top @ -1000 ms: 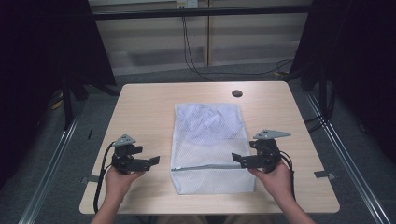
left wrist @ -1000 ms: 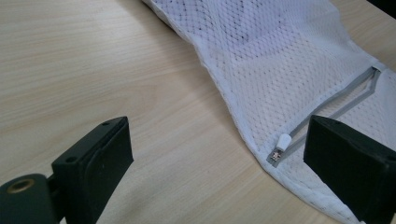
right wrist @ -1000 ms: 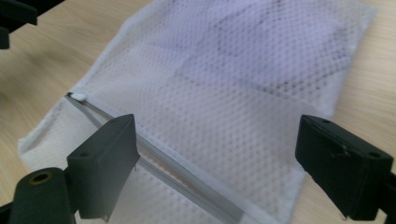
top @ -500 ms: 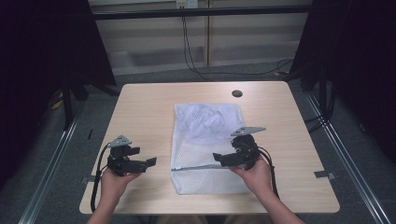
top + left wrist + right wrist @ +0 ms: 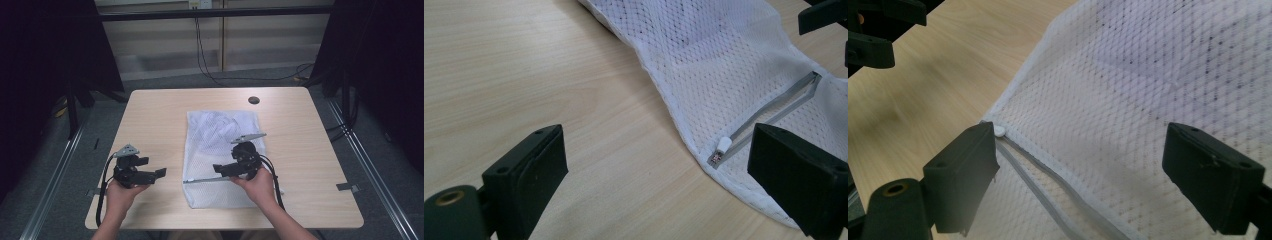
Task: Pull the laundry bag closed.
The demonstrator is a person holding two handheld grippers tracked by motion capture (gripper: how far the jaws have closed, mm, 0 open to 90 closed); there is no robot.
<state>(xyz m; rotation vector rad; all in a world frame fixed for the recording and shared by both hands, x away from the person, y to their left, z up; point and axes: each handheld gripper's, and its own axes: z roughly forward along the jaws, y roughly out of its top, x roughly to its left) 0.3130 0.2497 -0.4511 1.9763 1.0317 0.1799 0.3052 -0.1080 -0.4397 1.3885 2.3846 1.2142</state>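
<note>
- A white mesh laundry bag (image 5: 220,155) lies flat in the middle of the tabletop (image 5: 150,120), its length running away from the person, so both hands can reach its near end.
- White cloth bunched inside (image 5: 215,125) sits at the bag's far end; that leaves the near part thin and flat, which probably makes the closure easier to work.
- A grey zipper (image 5: 210,179) runs across the bag near its near edge. In the left gripper view its two sides (image 5: 774,107) stand a little apart, so the bag looks at least partly unzipped.
- The small white zipper pull (image 5: 723,145) sits at the zipper's left end, close to the bag's side seam.
- The right gripper (image 5: 224,168) is above the bag over the zipper line, jaws spread and holding nothing. In its own view the jaws straddle the mesh with the pull (image 5: 998,130) just beside one of them; my reading is that it is lining up on the pull or the zipper tape.
- The left gripper (image 5: 159,173) is over bare tabletop just left of the bag, jaws spread and empty, aimed at the zipper corner, likely placed to steady that corner.
- A dark round grommet (image 5: 254,100) lies in the tabletop beyond the bag.
</note>
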